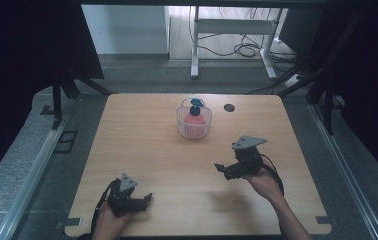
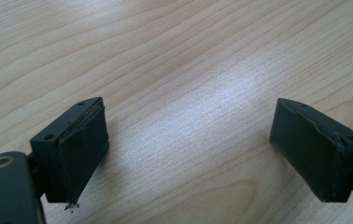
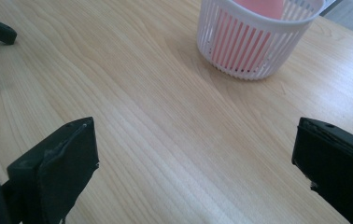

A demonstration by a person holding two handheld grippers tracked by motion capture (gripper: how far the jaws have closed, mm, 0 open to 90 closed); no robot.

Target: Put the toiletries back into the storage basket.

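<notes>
so there's a white slatted basket [image 1: 193, 125] sitting toward the far middle of the wooden table [image 1: 142, 150], with something pink [image 1: 193, 120] inside it and a blue knob-looking bit [image 1: 196, 103] poking up on top. can't really tell what the pink thing is.

right gripper [image 1: 220, 170] is held above the table on the near right, jaws spread wide, nothing between them. the basket is up ahead of it and a bit off to the side, well apart, not touching. in the right gripper view the basket [image 3: 254, 39] sits beyond the open jaws.

left gripper [image 1: 148, 198] is down at the near left edge, low over bare wood, jaws also wide and empty. it's the one farther from the basket.
</notes>
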